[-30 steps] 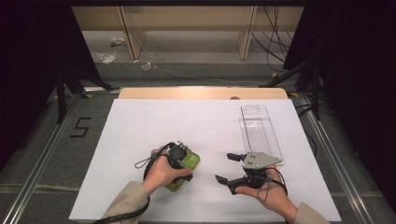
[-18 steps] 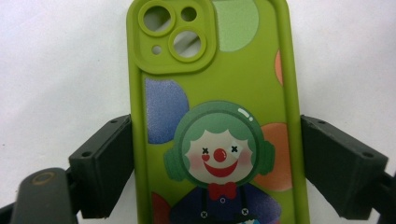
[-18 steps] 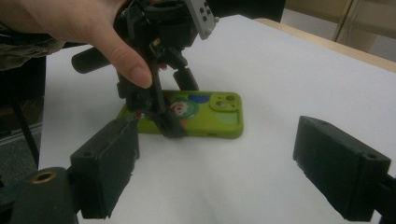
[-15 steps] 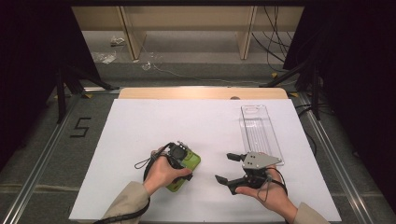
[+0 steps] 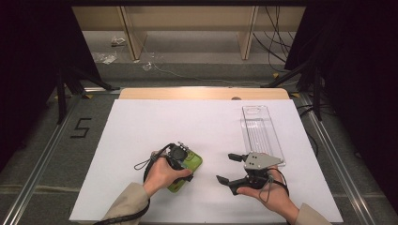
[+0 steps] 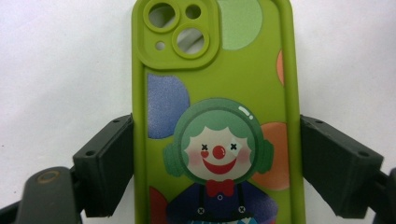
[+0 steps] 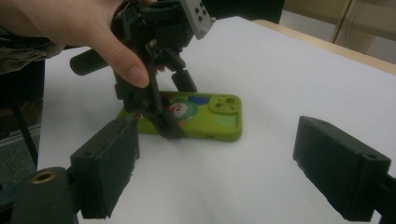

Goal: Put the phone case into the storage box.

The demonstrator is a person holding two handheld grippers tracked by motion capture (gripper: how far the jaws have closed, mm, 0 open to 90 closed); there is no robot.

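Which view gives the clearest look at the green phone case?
The left gripper view: the green phone case lies close up, clown print and camera cutouts sharp. The right gripper view shows it flat, farther off, partly behind the left gripper. The high view shows one small corner.

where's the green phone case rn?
The green phone case lies flat on the white sheet, front-left in the high view, between the jaws of the left claw, left of the right claw and clear tray.
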